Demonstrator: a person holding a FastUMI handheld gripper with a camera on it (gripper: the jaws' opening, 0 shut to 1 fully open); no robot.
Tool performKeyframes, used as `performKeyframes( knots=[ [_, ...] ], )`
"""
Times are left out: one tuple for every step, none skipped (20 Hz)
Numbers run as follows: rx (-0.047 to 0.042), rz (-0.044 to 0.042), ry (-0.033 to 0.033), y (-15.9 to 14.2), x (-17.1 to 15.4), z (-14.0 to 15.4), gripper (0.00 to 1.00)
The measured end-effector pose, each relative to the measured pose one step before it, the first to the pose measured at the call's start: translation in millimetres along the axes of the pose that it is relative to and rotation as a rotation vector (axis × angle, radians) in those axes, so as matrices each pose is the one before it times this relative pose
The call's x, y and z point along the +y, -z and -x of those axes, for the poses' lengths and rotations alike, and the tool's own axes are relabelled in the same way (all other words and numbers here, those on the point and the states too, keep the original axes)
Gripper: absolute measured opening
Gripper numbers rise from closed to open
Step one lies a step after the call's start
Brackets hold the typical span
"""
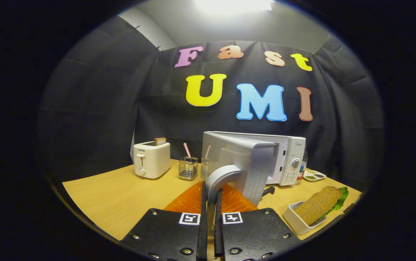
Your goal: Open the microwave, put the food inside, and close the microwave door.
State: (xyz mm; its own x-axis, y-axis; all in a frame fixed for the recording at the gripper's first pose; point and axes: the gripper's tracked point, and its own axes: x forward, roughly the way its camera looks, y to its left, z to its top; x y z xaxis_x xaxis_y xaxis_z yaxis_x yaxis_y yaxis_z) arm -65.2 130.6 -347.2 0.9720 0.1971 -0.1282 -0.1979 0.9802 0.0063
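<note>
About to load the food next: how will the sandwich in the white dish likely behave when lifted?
The sandwich overhangs its small white dish, so the dish may tip. The lettuce looks floppy and could slip. The gripper is shut on the door handle.

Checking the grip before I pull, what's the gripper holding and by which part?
The gripper is shut on the microwave door handle, pinching its lower end; the door stands swung open.

White toaster (pixel 152 159) holding 1 bread slice (pixel 159 141) — wire cup (pixel 188 168), condiment tray (pixel 313 176) on wooden table (pixel 117 195).
</note>
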Motion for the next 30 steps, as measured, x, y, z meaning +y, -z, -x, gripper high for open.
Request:
performKeyframes(
  knots=[
    [-0.00298,-0.02225,0.02783,0.18,6.29,-0.88,0.08],
    [0.00059,-0.01625,0.02363,-0.22,7.92,0.34,0.08],
    [-0.00311,-0.01014,0.02586,-0.28,9.24,-0.11,0.08],
    [-0.00992,-0.00152,0.02375,-1.01,7.60,-0.78,0.08],
    [-0.00928,0.00535,0.01962,-0.14,8.92,-0.35,0.08],
    [-0.00895,0.00596,0.01556,-0.22,7.62,-1.09,0.08],
    [-0.00164,0.00523,0.01726,0.73,5.58,-0.89,0.08],
    [-0.00074,-0.00170,0.01575,-0.61,3.71,-1.10,0.08],
    [0.00549,-0.00471,0.01416,1.06,3.51,-0.09,0.08],
    [0.00942,-0.00465,0.01084,1.63,2.94,1.04,0.08],
    [0.01201,-0.00587,0.00242,2.80,2.27,3.41,0.09],
    [0.00791,-0.00075,-0.01564,0.61,7.24,6.26,0.10],
    [-0.00697,0.01715,-0.02831,1.51,10.43,4.14,0.11],
    [-0.00733,0.02625,-0.03328,0.41,9.98,5.16,0.11],
    [-0.00484,0.02141,-0.03282,2.61,7.57,6.49,0.11],
    [0.00666,0.01425,-0.04165,3.33,7.14,4.37,0.11],
    [0.00847,0.00664,-0.04522,3.80,7.88,5.50,0.11],
    [0.00430,0.00204,-0.03194,1.47,1.18,4.99,0.11],
    [-0.00063,0.00327,-0.04545,-0.27,4.55,7.02,0.10],
    [-0.00263,0.00540,-0.04482,-1.51,2.67,6.27,0.09],
    [0.00022,0.00398,-0.04889,0.78,2.40,7.72,0.09],
    [0.00117,0.00129,-0.05049,0.69,1.34,6.94,0.09],
    [0.00796,0.00143,-0.03693,2.86,-3.80,8.06,0.09],
    [0.01068,-0.00051,-0.03613,2.97,-5.19,8.06,0.09],
    [0.01165,-0.00509,-0.03767,2.67,-6.90,5.72,0.09],
    [0.01312,-0.01122,-0.01721,2.95,-12.15,7.94,0.09],
    [0.00747,-0.02417,-0.00708,2.67,-16.29,11.32,0.09],
    [0.00503,-0.03574,-0.00116,2.51,-17.69,10.41,0.09],
    [-0.00205,-0.03850,0.00565,0.65,-18.83,10.26,0.09],
    [-0.00317,-0.03232,0.01986,-0.74,-22.01,10.77,0.09]
  ],
)
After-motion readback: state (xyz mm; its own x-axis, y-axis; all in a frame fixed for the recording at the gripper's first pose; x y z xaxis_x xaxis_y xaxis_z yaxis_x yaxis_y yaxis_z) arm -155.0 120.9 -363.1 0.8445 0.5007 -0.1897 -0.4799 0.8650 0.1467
